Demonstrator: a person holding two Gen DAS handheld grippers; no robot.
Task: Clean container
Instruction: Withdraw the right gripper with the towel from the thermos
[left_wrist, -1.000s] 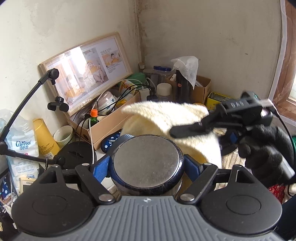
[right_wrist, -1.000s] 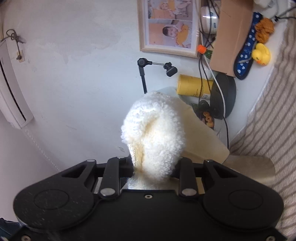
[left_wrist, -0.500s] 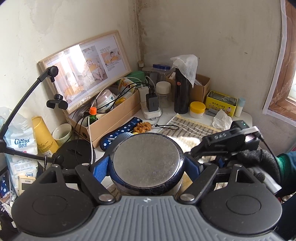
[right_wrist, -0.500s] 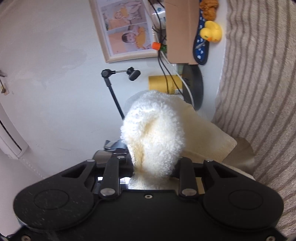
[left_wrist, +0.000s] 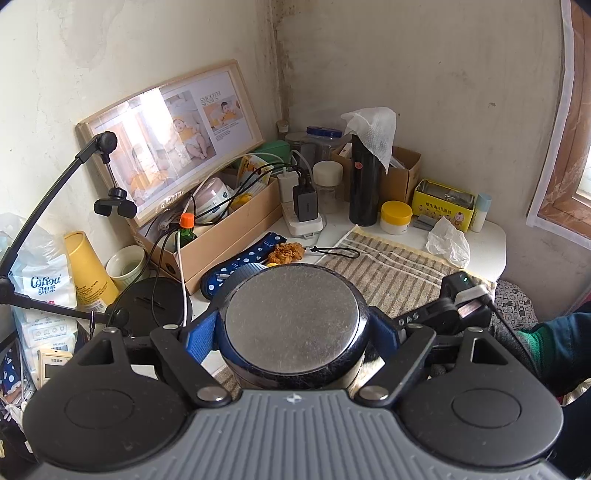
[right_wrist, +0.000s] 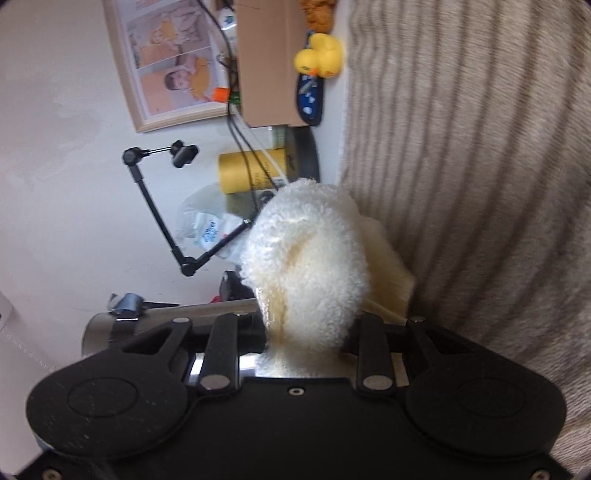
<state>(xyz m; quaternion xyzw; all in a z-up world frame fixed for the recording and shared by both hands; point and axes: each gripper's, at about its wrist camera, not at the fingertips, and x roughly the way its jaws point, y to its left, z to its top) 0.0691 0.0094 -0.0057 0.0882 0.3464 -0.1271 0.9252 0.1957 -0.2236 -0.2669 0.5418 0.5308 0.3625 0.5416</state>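
Observation:
My left gripper (left_wrist: 291, 332) is shut on a round steel container (left_wrist: 291, 310), blue pads pressed on both its sides. Its flat metal end faces the camera. The right gripper (right_wrist: 306, 332) is shut on a fluffy cream cloth (right_wrist: 306, 258) that bulges out past its fingers. In the left wrist view the right gripper (left_wrist: 443, 310) sits low at the container's right side, held by a gloved hand, and the cloth is hidden there. In the right wrist view the container (right_wrist: 107, 325) lies behind the left finger, close to the cloth; I cannot tell whether they touch.
A striped mat (left_wrist: 388, 266) covers the white table. Behind it stand a cardboard box (left_wrist: 221, 229) full of cables, a black flask (left_wrist: 364, 184), a yellow tin (left_wrist: 443, 203) and a framed picture (left_wrist: 170, 140). A black stand arm (left_wrist: 48, 199) and a yellow tube (left_wrist: 86, 266) are at left.
The right gripper has sunk with the cloth from above the container to low at its right side and rolled. The cloth no longer shows in the left wrist view. The left gripper kept still.

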